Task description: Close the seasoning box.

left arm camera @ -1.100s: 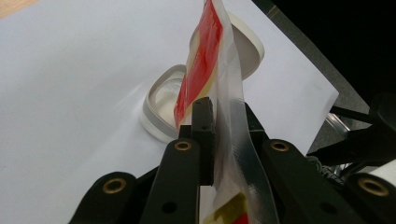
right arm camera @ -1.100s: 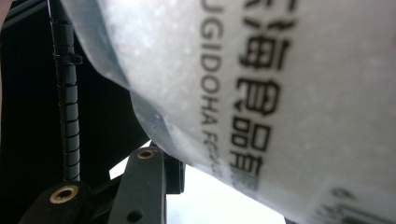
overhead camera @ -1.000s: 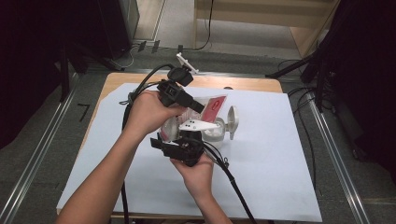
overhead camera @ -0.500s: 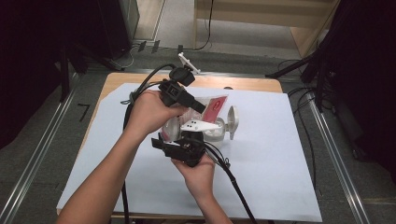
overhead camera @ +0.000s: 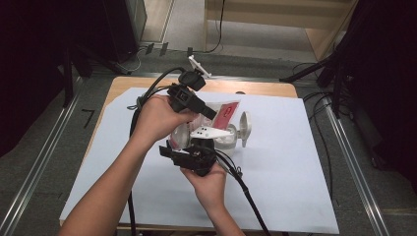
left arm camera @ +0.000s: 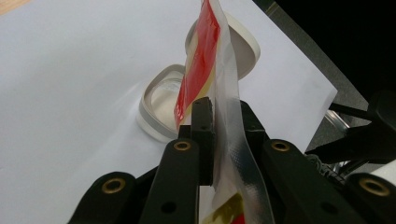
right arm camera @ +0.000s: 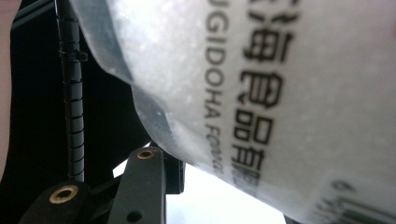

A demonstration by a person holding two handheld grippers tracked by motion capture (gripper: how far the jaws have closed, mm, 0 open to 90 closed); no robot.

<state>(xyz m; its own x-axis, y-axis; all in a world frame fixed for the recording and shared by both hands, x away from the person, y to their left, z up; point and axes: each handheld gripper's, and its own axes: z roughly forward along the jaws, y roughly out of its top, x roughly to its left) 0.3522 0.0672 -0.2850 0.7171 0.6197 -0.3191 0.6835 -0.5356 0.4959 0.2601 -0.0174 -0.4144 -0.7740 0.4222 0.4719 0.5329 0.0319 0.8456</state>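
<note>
- A white paper sheet [overhead camera: 295,167] covers most of the wooden table [overhead camera: 255,87], and both grippers work over its middle.
- The left gripper [left arm camera: 223,121] has its jaws closed on the clear, sealed edge of a red and clear plastic pouch [left arm camera: 205,60], which stands up between them.
- In the high view the pouch [overhead camera: 226,112] sits between the left gripper [overhead camera: 206,110] and the right gripper [overhead camera: 196,147].
- Just past the pouch lies a small white container [left arm camera: 159,100] with its hinged lid [left arm camera: 245,46] swung open; its shallow bowl looks glossy, and I cannot tell whether anything is in it.
- In the high view the container [overhead camera: 228,140] rests on the paper with the lid [overhead camera: 244,127] standing upright.
- The right gripper view is pressed close to the pouch [right arm camera: 261,93], showing its printed black lettering; only one jaw is in sight, so I cannot tell how the right jaws stand.
</note>
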